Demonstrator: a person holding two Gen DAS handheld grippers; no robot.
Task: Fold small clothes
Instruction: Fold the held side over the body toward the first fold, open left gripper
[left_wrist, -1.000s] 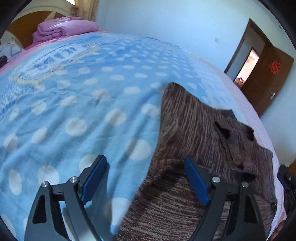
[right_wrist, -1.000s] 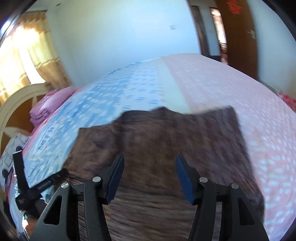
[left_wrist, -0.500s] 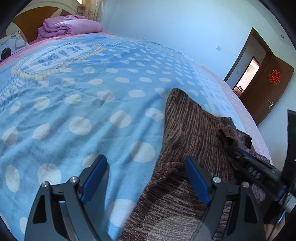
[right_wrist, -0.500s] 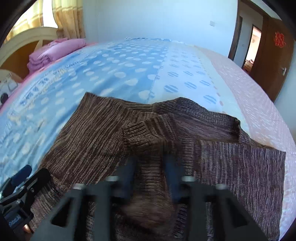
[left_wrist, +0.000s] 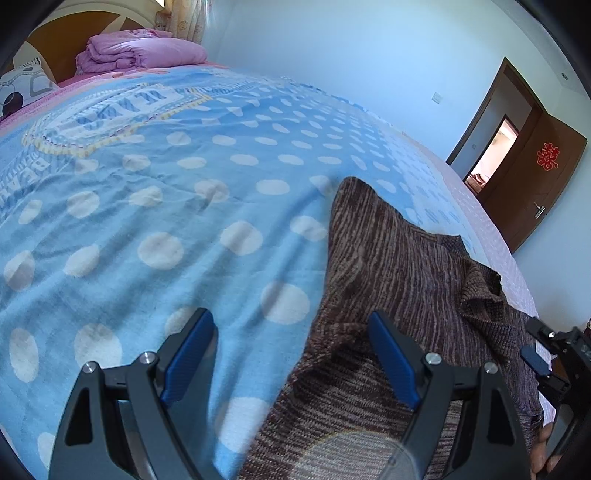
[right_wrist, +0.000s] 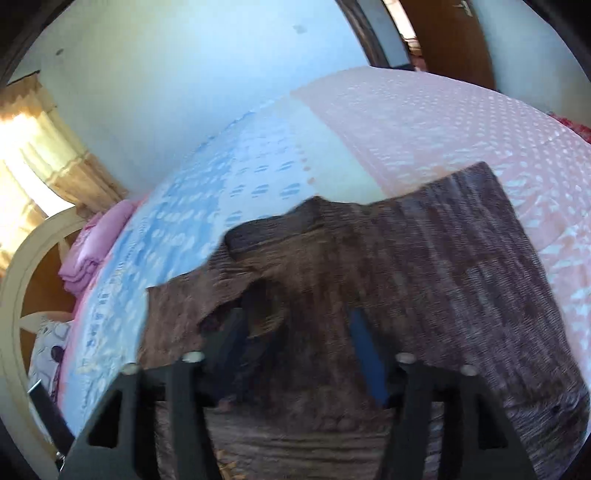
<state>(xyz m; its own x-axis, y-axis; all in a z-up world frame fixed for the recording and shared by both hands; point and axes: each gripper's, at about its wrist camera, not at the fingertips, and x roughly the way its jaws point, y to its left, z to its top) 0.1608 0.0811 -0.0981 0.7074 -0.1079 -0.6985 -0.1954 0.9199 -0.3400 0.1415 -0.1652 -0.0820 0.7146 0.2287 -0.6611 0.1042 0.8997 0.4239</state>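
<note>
A brown striped knitted sweater (left_wrist: 399, 266) lies spread on the blue dotted bedspread (left_wrist: 147, 206). My left gripper (left_wrist: 291, 354) hangs open low over the sweater's near left edge. Its left finger stands over the bedspread and its right finger over the knit. At the right edge of the left wrist view, my right gripper (left_wrist: 543, 354) hovers above the sweater. In the blurred right wrist view the sweater (right_wrist: 443, 258) fills the foreground. The jaws of the right gripper (right_wrist: 295, 350) are opening there. A rumpled fold of knit lies loose between them, and the pads do not press on it.
A folded pink quilt (left_wrist: 140, 51) and a printed pillow (left_wrist: 22, 88) lie at the head of the bed. A brown door (left_wrist: 535, 184) stands open at the far right. The bedspread turns pink (right_wrist: 443, 122) beyond the sweater. A yellow curtain (right_wrist: 55, 155) hangs at the left.
The right gripper closed over the sweater's middle half a second ago and now stands apart again. It has drawn back to the right edge of the left wrist view. The left gripper stayed put.
</note>
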